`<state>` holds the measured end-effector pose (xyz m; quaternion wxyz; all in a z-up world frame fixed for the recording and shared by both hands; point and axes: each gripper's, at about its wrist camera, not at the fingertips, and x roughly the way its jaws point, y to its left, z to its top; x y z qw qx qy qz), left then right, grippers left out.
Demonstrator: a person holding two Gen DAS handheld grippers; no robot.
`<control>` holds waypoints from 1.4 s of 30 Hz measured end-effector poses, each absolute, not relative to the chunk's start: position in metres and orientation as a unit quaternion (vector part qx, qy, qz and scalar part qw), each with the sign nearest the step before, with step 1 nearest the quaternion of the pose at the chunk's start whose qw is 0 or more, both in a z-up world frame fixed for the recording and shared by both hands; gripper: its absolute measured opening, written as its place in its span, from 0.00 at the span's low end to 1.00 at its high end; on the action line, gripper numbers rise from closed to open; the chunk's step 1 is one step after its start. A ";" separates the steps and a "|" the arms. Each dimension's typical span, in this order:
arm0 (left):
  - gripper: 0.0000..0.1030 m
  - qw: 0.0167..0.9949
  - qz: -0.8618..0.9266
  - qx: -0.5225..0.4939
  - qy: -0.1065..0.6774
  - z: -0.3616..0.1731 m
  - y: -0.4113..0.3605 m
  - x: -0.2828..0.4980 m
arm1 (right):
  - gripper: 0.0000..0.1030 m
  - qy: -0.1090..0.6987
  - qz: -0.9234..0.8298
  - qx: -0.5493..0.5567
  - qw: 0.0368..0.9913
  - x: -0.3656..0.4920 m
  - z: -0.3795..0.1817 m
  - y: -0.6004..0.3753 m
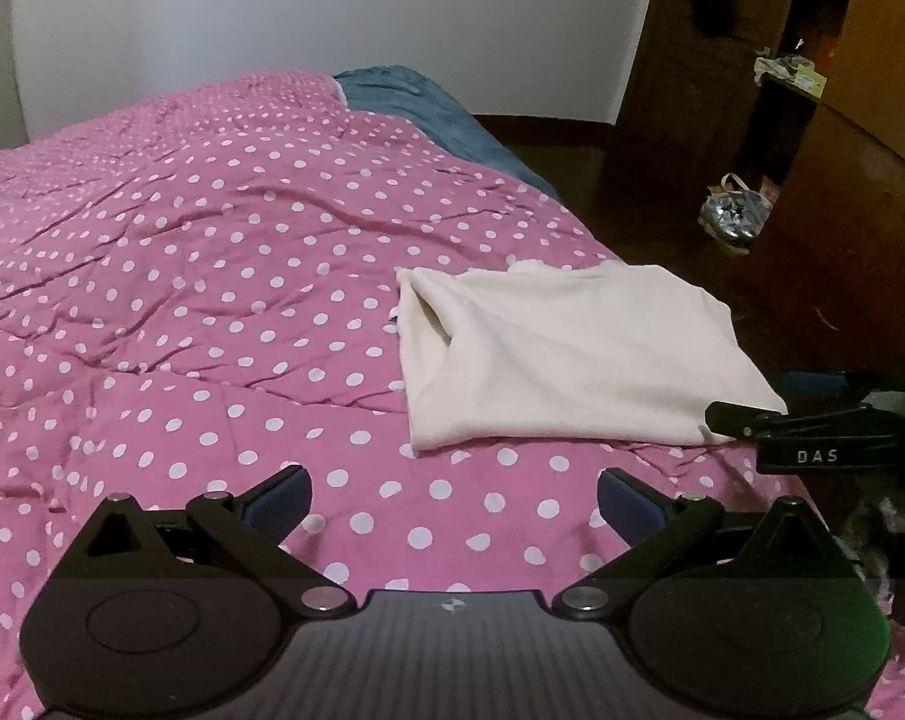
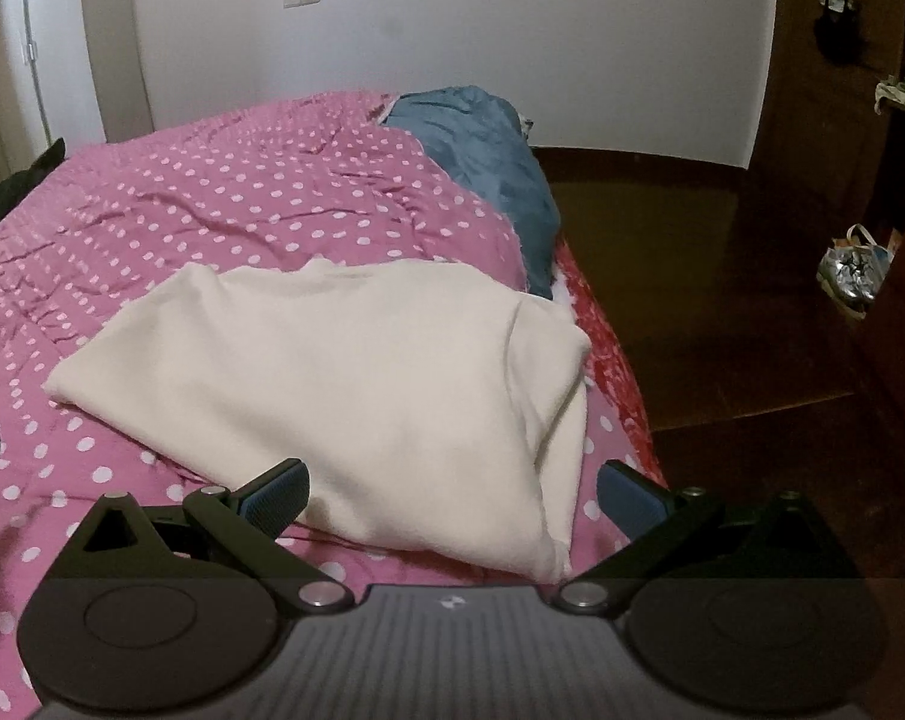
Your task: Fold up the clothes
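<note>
- A cream garment lay folded on the pink polka-dot bedspread, near the bed's right edge
- The left gripper hovered over bare bedspread, fingers spread wide, holding nothing
- The right gripper had its fingers wide, straddling the garment's near corner, not clamped

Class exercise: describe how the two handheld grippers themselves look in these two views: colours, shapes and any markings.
Both match. The left gripper and right gripper each have a ribbed grey body with a small round black-and-white mark, two black round discs, black link arms with silver pivot pins, and blue textured finger pads. In the left wrist view the right gripper shows side-on, lettered "DAS" in white. No cables or sleeves show.
</note>
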<state>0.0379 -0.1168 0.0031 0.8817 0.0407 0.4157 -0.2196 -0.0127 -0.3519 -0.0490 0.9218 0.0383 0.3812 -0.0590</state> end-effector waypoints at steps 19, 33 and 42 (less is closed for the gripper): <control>1.00 0.899 -0.201 0.072 0.382 0.012 -0.112 0.015 | 1.00 0.357 -0.016 0.054 0.932 -0.030 -0.028 -0.325; 1.00 0.906 -0.198 0.076 0.366 0.017 -0.109 0.001 | 1.00 0.350 -0.003 0.056 0.935 -0.041 -0.025 -0.311; 1.00 0.908 -0.198 0.077 0.362 0.018 -0.107 -0.006 | 1.00 0.347 -0.001 0.055 0.936 -0.047 -0.022 -0.306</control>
